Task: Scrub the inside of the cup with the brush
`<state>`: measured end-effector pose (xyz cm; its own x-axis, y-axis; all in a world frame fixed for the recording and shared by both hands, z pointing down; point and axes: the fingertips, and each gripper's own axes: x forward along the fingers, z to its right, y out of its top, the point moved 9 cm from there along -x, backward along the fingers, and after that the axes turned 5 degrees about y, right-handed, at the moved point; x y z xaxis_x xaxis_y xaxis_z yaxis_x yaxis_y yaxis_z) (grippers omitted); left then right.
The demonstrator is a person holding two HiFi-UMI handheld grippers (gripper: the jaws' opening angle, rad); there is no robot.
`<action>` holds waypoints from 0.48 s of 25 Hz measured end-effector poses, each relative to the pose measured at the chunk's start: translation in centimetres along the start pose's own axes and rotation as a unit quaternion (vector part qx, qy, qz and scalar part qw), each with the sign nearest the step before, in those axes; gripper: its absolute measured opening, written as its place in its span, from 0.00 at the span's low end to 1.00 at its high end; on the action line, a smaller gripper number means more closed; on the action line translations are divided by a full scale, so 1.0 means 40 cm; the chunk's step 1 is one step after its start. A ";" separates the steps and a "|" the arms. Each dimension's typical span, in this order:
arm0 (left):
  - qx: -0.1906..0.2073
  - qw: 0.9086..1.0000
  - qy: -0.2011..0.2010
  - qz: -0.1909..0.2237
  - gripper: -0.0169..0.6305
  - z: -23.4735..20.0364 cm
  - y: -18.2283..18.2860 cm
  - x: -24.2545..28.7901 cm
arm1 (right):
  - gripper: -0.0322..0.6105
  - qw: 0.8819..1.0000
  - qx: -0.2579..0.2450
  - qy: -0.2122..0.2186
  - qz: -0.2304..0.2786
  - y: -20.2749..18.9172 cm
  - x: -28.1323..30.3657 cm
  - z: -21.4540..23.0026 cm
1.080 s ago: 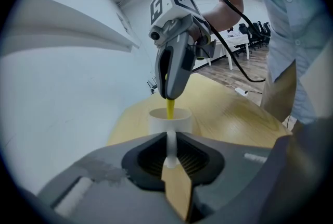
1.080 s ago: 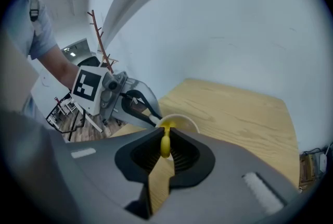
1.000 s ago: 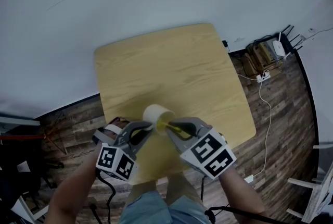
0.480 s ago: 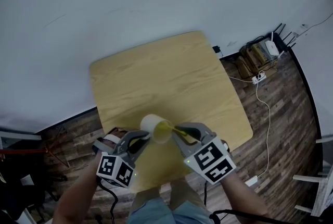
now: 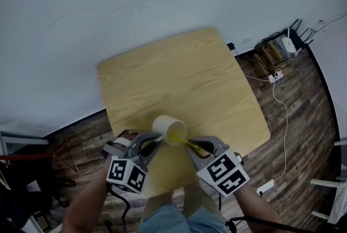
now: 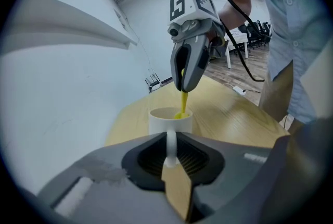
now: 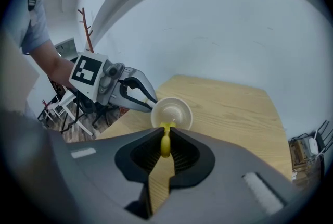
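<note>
A white cup (image 5: 167, 126) is held tilted over the near part of the wooden table (image 5: 179, 75). My left gripper (image 5: 155, 141) is shut on the cup's handle (image 6: 170, 146), which stands upright between its pads. My right gripper (image 5: 192, 147) is shut on the yellow brush (image 5: 184, 143). The brush's head sits inside the cup's mouth. In the left gripper view the right gripper (image 6: 188, 64) points the brush (image 6: 183, 104) down into the cup (image 6: 170, 120). The right gripper view shows the brush handle (image 7: 165, 144) running to the open cup (image 7: 171, 112), with the left gripper (image 7: 136, 94) at the cup's left.
The table stands against a pale wall, on a dark plank floor. A power strip and cables (image 5: 275, 78) and a router (image 5: 287, 45) lie on the floor at the right. The person's legs are at the table's near edge.
The brush head has gone further into the cup's mouth, where more yellow shows. Cup and both grippers have shifted a little toward the near edge.
</note>
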<state>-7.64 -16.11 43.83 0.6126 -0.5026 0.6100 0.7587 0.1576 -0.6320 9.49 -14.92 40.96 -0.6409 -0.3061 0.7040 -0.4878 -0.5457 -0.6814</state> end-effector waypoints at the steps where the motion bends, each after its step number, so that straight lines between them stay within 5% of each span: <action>1: 0.003 1.000 -0.001 -0.001 0.14 -0.002 0.000 0.001 | 0.11 1.000 0.007 0.006 0.004 0.001 0.004 -0.007; 12: 0.025 1.000 -0.015 -0.013 0.14 0.007 0.007 0.001 | 0.11 0.999 0.016 0.020 0.045 0.069 -0.010 -0.023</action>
<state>-7.32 -15.84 43.82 0.5980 -0.4824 0.6401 0.7841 0.1865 -0.5919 7.86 -15.59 38.60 -0.7045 -0.3247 0.6310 -0.4083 -0.5418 -0.7347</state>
